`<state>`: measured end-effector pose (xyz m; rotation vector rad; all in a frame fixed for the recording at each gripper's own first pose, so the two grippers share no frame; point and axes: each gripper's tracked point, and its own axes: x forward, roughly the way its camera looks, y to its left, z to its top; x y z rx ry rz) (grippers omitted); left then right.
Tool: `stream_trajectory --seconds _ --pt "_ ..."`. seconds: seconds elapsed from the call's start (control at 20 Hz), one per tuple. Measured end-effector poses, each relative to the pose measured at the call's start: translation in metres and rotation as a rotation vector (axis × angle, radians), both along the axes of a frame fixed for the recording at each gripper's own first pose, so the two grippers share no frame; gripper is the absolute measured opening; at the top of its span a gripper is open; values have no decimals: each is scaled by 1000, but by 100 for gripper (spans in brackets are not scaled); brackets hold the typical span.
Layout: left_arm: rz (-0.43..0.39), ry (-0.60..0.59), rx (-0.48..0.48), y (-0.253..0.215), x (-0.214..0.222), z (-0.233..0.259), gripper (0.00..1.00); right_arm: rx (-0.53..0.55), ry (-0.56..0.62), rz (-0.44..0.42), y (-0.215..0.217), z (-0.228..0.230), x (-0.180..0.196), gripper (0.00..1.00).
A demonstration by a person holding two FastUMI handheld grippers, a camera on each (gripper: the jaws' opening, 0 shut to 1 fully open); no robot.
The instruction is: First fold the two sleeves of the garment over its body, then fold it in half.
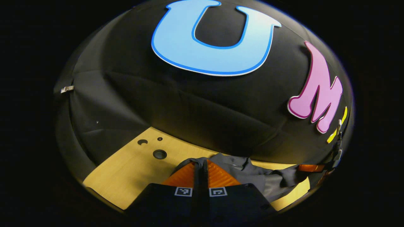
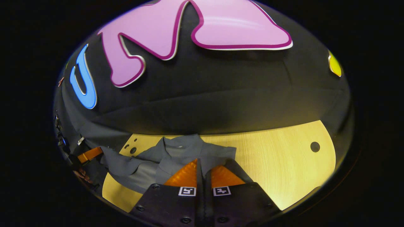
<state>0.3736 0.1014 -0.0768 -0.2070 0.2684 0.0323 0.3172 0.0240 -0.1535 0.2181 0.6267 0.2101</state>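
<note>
Both claws (image 1: 202,165) (image 2: 202,167) low (pinching garment (image 2: 176,151))

In the left gripper view, the left gripper (image 1: 202,165) has its two fingers pressed together on a fold of a dark grey garment (image 1: 252,175), pinching the cloth between them. The garment lies rumpled on a light wooden table (image 1: 126,170), stretching to the right. The right gripper (image 1: 311,168) meets the cloth's far right end. Round holes (image 1: 159,154) mark the table on the left.

Both views low over the table (image 2: 284,164), facing the wall, sharing the garment (image 2: 176,151).
</note>
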Motion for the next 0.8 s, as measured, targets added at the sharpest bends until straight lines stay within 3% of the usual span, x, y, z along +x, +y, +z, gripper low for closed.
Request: stream_trajectory --seconds 0.2,0.5,0.6,0.7,0.8 --pt "20 -36 102 8 47 -19 5 -50 -70 12 8 -13 36 5" --pt "-54 36 296 -12 82 -53 8 -126 -96 26 6 -49 61 7" --pt "-52 77 326 -14 82 -64 13 -122 -65 27 2 -61 60 17" --pt "-35 74 283 -18 77 -62 24 -111 -31 44 3 -69 53 46" --pt "-23 54 254 -14 73 -53 59 -112 -31 54 4 -66 48 79"
